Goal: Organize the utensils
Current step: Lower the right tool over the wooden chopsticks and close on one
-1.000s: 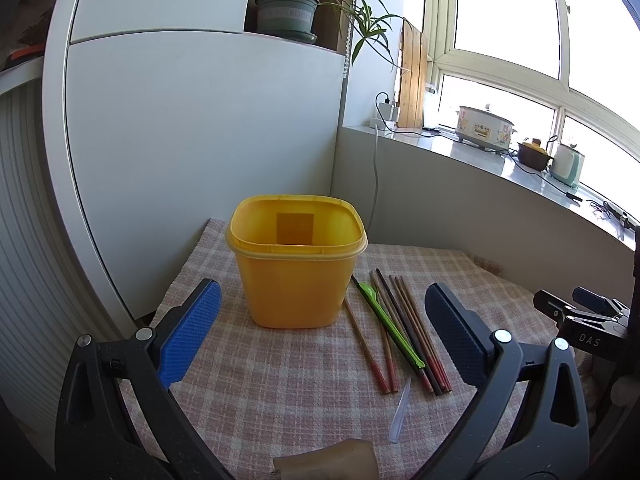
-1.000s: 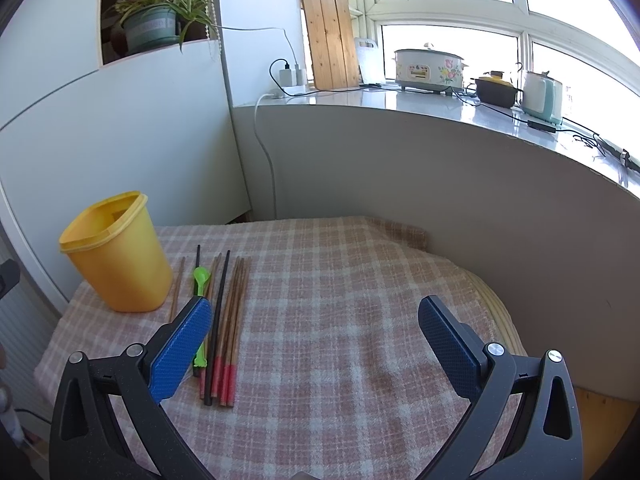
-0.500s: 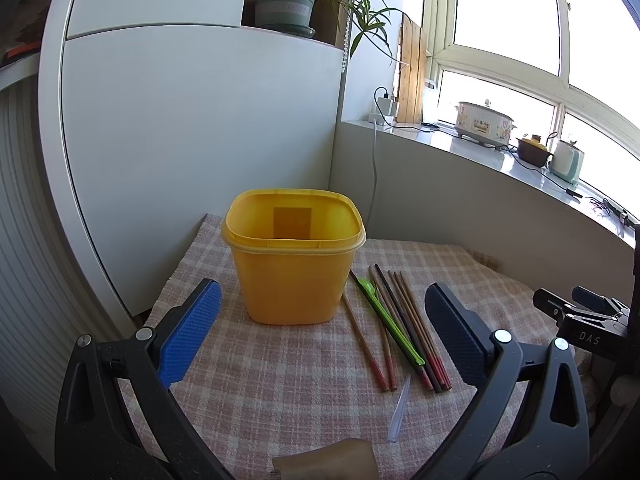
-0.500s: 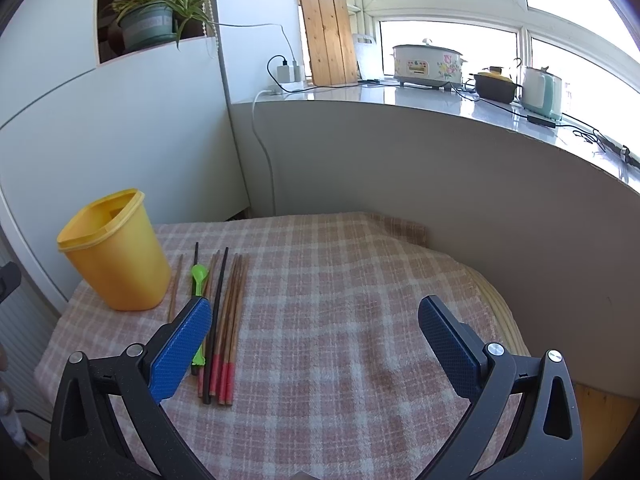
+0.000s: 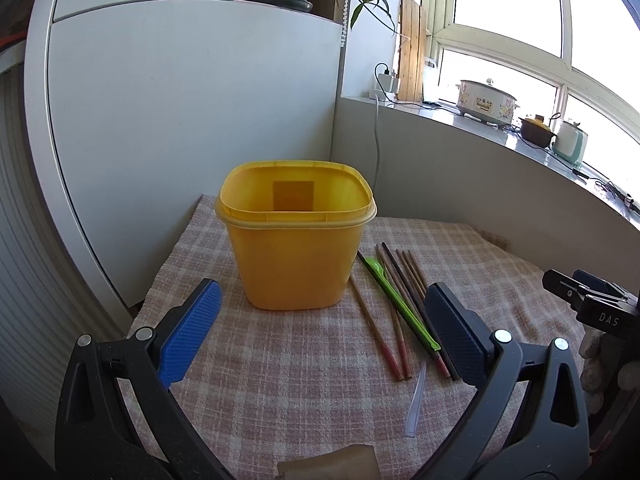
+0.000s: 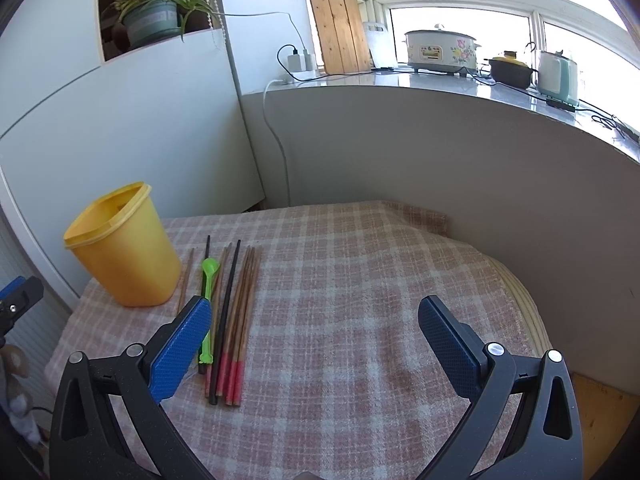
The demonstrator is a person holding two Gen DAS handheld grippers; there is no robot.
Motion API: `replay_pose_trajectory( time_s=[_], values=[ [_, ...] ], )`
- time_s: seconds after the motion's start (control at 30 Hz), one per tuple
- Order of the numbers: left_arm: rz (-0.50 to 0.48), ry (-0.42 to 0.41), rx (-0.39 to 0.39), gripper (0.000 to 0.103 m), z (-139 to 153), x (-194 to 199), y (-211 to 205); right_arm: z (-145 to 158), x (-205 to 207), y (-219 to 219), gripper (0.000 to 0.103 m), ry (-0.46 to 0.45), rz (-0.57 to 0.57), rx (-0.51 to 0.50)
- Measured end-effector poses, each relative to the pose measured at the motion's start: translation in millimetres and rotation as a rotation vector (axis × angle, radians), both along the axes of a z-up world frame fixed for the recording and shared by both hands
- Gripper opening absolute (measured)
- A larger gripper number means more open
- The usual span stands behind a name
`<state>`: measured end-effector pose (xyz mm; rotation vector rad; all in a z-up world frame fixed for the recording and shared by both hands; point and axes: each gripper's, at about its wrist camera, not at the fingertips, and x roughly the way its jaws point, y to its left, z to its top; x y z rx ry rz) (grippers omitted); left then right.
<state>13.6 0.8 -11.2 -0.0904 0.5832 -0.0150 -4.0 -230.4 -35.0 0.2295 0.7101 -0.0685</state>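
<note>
A yellow plastic tub [image 5: 296,236] [image 6: 122,246] stands upright and empty at the back left of the checked cloth [image 5: 280,380] [image 6: 360,280]. Just to its right lie several chopsticks [image 5: 404,300] [image 6: 236,320], brown with red ends and black, and a green plastic spoon [image 5: 396,300] [image 6: 208,280]. A clear plastic piece [image 5: 416,400] lies in front of them. My left gripper [image 5: 320,330] is open, hovering in front of the tub. My right gripper [image 6: 316,344] is open over the cloth, its left finger beside the chopsticks' near ends.
White cabinet panels [image 5: 180,120] stand behind and left of the tub. A grey ledge wall [image 6: 440,160] bounds the table at the back and right, with a cooker [image 6: 440,50], a pot and a kettle on top. A white cable [image 6: 276,128] hangs down the corner.
Both views have shifted slightly, with the left gripper a little lower towards the tub. The utensils and tub have not moved, and both grippers stay open.
</note>
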Motion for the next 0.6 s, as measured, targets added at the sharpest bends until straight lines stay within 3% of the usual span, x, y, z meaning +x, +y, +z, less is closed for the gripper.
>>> replay_pose_trajectory(
  time_s=[0.1, 0.3, 0.5, 0.6],
  values=[
    [-0.026, 0.033, -0.005, 0.099, -10, 5, 1, -6, 9, -2, 0.102, 0.025, 0.038, 0.039],
    [-0.149, 0.137, -0.085, 0.069, -33, 14, -8, -26, 38, 4, 0.099, 0.126, 0.154, 0.122],
    [-0.222, 0.232, -0.172, 0.049, -54, 28, -20, -60, 76, 6, 0.074, 0.279, 0.226, 0.268],
    [-0.216, 0.258, -0.165, 0.043, -64, 36, -26, -79, 92, 9, 0.059, 0.352, 0.242, 0.307]
  ],
)
